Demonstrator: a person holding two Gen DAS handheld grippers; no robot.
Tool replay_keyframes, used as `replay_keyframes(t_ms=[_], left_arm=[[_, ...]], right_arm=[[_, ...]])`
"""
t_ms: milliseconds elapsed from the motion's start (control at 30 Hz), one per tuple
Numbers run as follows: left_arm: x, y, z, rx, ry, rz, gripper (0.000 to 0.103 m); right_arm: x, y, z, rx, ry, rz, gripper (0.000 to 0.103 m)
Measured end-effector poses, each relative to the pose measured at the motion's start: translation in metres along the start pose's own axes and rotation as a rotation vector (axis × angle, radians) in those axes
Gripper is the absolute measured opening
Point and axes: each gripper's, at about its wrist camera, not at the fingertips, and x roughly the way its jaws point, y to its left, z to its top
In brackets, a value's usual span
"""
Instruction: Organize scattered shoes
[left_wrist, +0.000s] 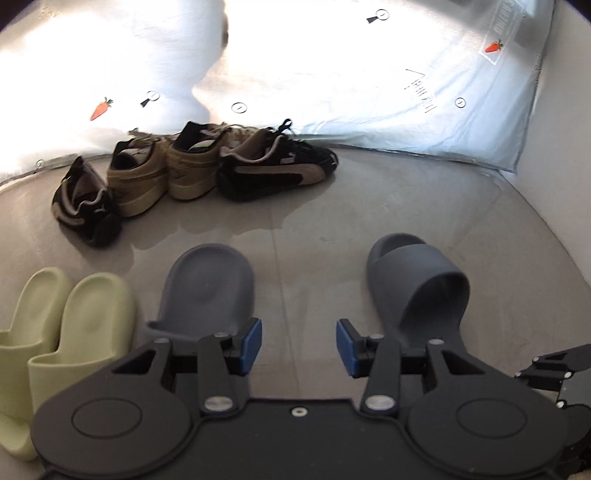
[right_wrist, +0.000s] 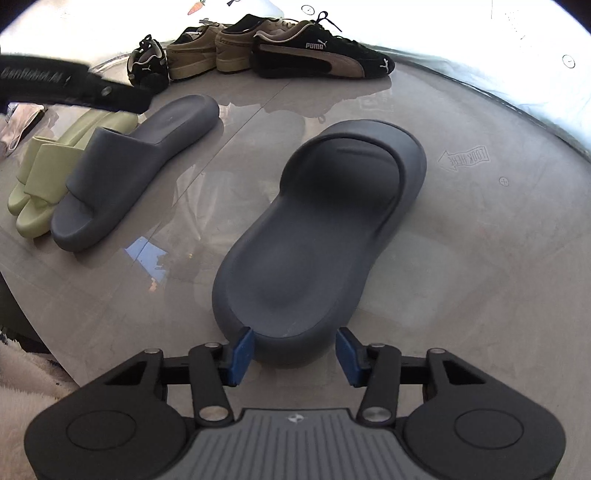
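- Floor (right_wrist: 461, 258) is bare and open around 3 o'clock of the loose grey slide (right_wrist: 317, 229); a white printed sheet (left_wrist: 369, 74) edges the far side at 12.
- Sneakers (right_wrist: 258, 48) sit in a row at 12, green slides (right_wrist: 48, 173) plus the other grey slide (right_wrist: 122, 166) crowd 9–10.
- Right hand-held gripper (right_wrist: 295, 356) has its jaws partly apart around the loose slide's near end; contact unclear.
- Left hand-held gripper (left_wrist: 299, 349) hangs partly apart over bare floor between both grey slides.
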Motion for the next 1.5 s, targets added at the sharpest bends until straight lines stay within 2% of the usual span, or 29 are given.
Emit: replay_keyframes(t_ms=[200, 267, 367, 433, 500, 567, 700, 800, 867, 933, 1033, 1067, 1133, 1200, 1300, 1367, 1467, 1500], left_arm=[[-0.020, 0.030, -0.013, -0.066, -0.012, 0.025, 0.045], [-0.024, 0.034, -0.013, -0.074, -0.024, 0.034, 0.045], [-0.031, 0.038, -0.014, -0.078, -0.045, 0.041, 0.045], [-0.035, 0.039, -0.015, -0.078, -0.060, 0.047, 0.045], [-0.037, 0.041, -0.017, -0.081, -0.069, 0.059, 0.045], [-0.037, 0.043, -0.018, -0.094, -0.069, 0.065, 0.045], [-0.036, 0.045, -0.019, -0.127, -0.065, 0.078, 0.045], [-0.032, 0.046, -0.016, -0.163, -0.052, 0.077, 0.045], [-0.030, 0.047, -0.014, -0.197, -0.046, 0.065, 0.045], [-0.030, 0.045, -0.011, -0.199, -0.056, 0.077, 0.045], [-0.029, 0.041, -0.008, -0.180, -0.063, 0.103, 0.045], [-0.029, 0.040, -0.007, -0.177, -0.063, 0.108, 0.045], [-0.027, 0.041, -0.006, -0.175, -0.061, 0.114, 0.045], [-0.025, 0.042, -0.005, -0.179, -0.058, 0.116, 0.045], [-0.020, 0.045, -0.005, -0.191, -0.040, 0.096, 0.045], [-0.017, 0.046, -0.004, -0.196, -0.028, 0.080, 0.046], [-0.015, 0.044, -0.003, -0.173, -0.025, 0.063, 0.045], [-0.015, 0.043, -0.002, -0.163, -0.029, 0.058, 0.045]], right_arm=[[0.012, 0.059, 0.016, -0.201, 0.017, -0.004, 0.042], [0.018, 0.078, 0.026, -0.238, 0.001, 0.023, 0.044], [0.019, 0.092, 0.044, -0.286, -0.040, 0.125, 0.043], [0.007, 0.088, 0.051, -0.339, -0.099, 0.149, 0.053], [-0.011, 0.075, 0.057, -0.414, -0.174, 0.153, 0.086], [-0.024, 0.053, 0.061, -0.533, -0.235, 0.108, 0.093], [-0.020, 0.012, 0.077, -0.786, -0.198, 0.005, 0.093], [-0.003, -0.004, 0.087, -0.985, -0.137, -0.027, 0.093], [0.014, -0.010, 0.092, -1.119, -0.093, -0.019, 0.093], [0.025, -0.011, 0.095, -1.196, -0.068, 0.001, 0.093], [0.048, -0.004, 0.104, -1.316, 0.021, 0.090, 0.093], [0.053, -0.002, 0.105, -1.329, 0.036, 0.094, 0.096], [0.061, 0.001, 0.109, -1.307, 0.061, 0.093, 0.098], [0.061, 0.005, 0.114, -1.192, 0.075, 0.071, 0.098], [0.063, 0.010, 0.119, -0.923, 0.095, 0.002, 0.100], [0.066, 0.019, 0.122, -0.727, 0.160, -0.107, 0.100], [0.061, 0.028, 0.120, -0.503, 0.217, -0.154, 0.101], [0.057, 0.029, 0.117, -0.457, 0.228, -0.139, 0.102]])
